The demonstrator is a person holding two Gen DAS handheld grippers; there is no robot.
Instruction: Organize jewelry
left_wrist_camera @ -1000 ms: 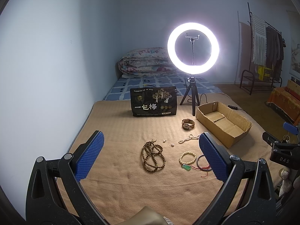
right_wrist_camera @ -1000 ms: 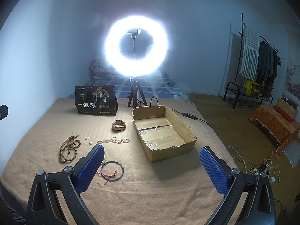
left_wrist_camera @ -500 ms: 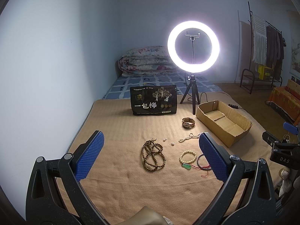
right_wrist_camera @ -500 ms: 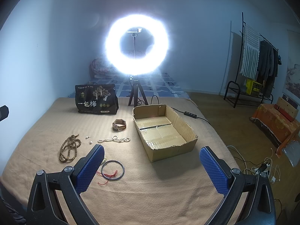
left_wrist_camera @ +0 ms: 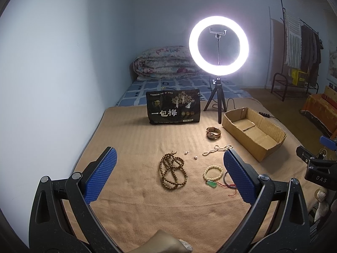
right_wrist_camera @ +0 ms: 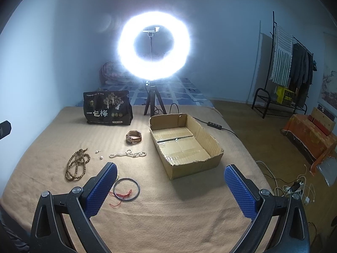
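Jewelry lies on a tan blanket (left_wrist_camera: 134, 210): a brown bead necklace (left_wrist_camera: 173, 172), a cream bead bracelet (left_wrist_camera: 212, 173) with a green pendant (left_wrist_camera: 211, 183), a pearl strand (left_wrist_camera: 217, 149), two small earrings (left_wrist_camera: 190, 155), a watch (left_wrist_camera: 213, 132), and a dark bangle with red cord (right_wrist_camera: 126, 188). An open cardboard box (right_wrist_camera: 185, 145) sits to the right. My left gripper (left_wrist_camera: 168, 179) is open and empty, hovering before the beads. My right gripper (right_wrist_camera: 170, 189) is open and empty, before the box.
A black printed bag (left_wrist_camera: 173, 109) stands at the back. A lit ring light on a tripod (left_wrist_camera: 218, 46) stands behind the box. Folded bedding (left_wrist_camera: 164, 63) lies beyond. A clothes rack (right_wrist_camera: 290, 67) and floor cables (right_wrist_camera: 294, 187) are at right.
Both grippers stay open and nearly still; the views shift only slightly. No jewelry has moved.
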